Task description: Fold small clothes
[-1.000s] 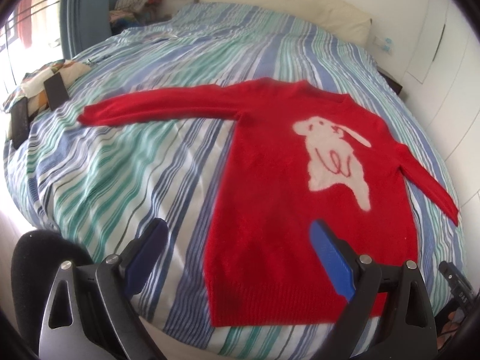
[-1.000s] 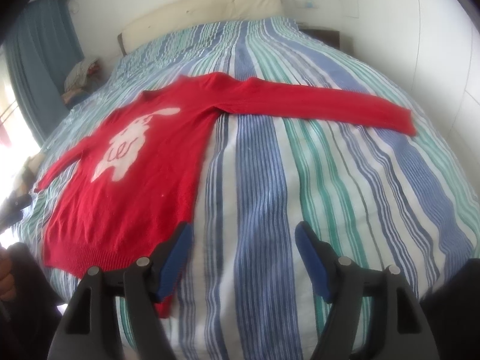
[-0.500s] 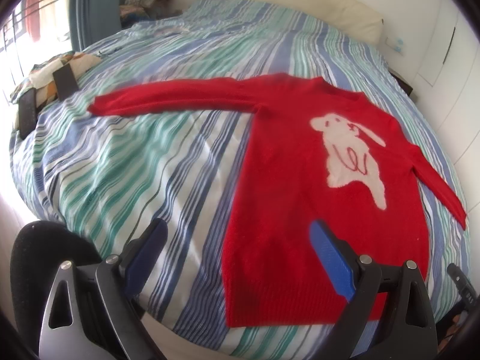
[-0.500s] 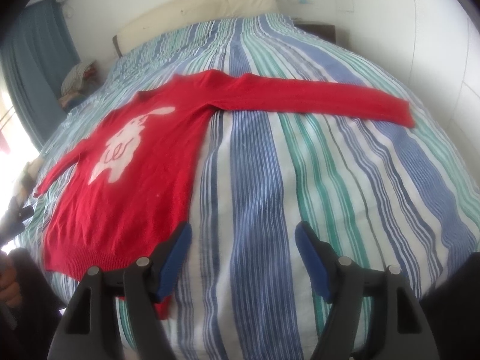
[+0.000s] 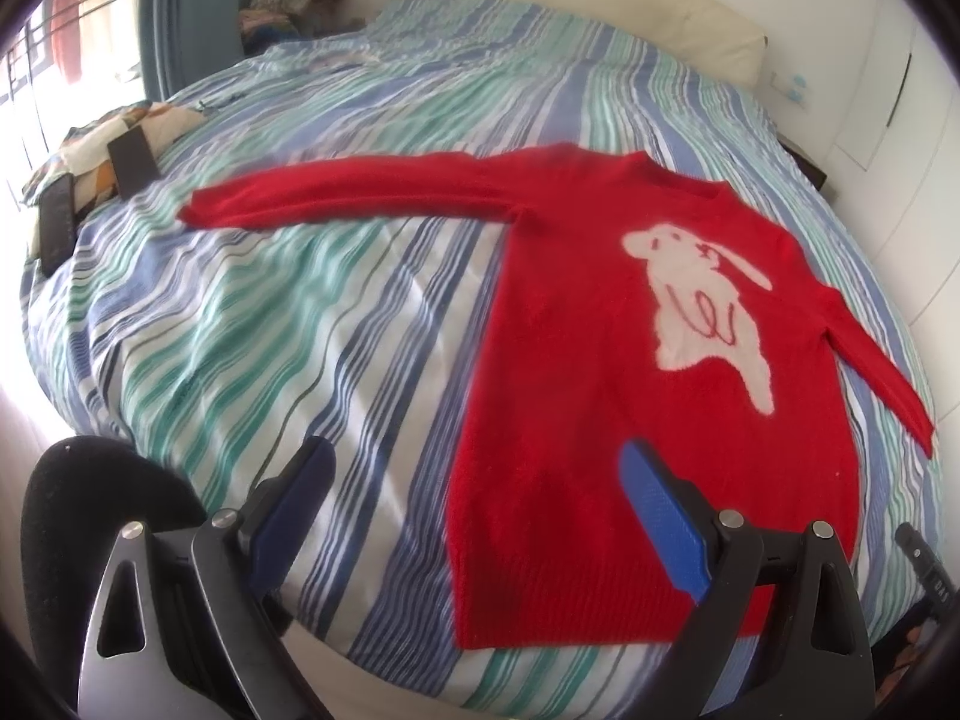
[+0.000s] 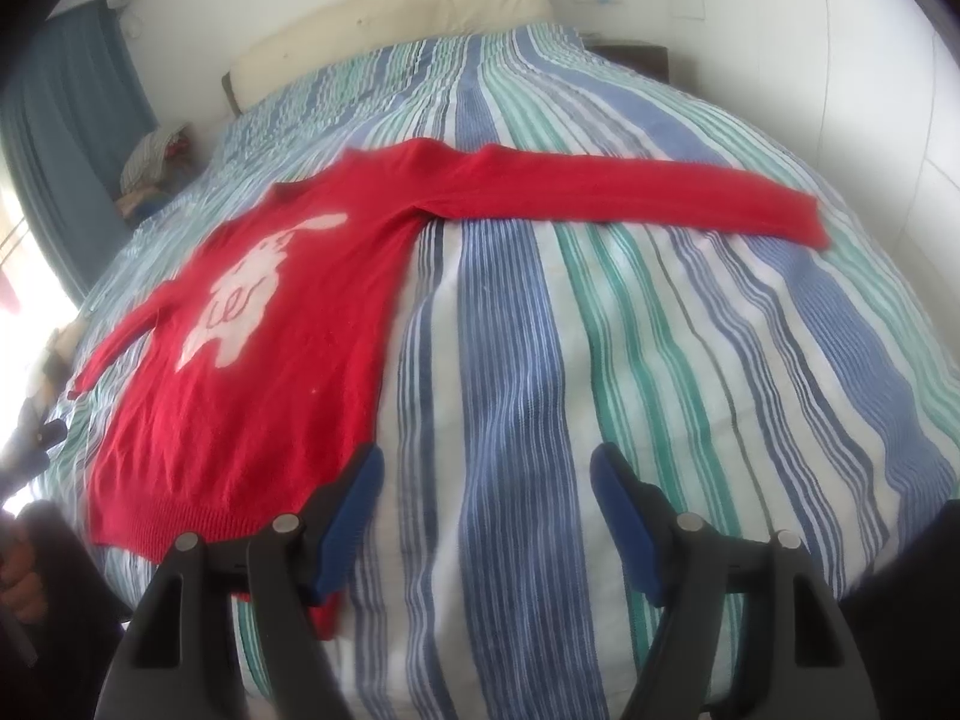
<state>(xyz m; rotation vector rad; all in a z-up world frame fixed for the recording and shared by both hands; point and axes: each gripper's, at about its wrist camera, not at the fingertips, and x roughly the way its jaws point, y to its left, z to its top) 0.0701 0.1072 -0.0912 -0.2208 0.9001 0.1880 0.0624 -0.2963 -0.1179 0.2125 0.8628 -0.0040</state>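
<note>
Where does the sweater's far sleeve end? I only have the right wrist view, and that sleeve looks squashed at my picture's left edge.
Observer: In the left wrist view that sleeve of the red sweater lies flat and stretched straight out sideways on the striped bed.
Operator: Is anything lying near its cuff?
Observer: Two dark flat objects rest on a patterned cushion at the bed's edge, apart from the cuff.
Operator: And the left claw?
Observer: The left claw is open and grips nothing. In its picture the sweater's side edge near the hem falls between its fingers.
</note>
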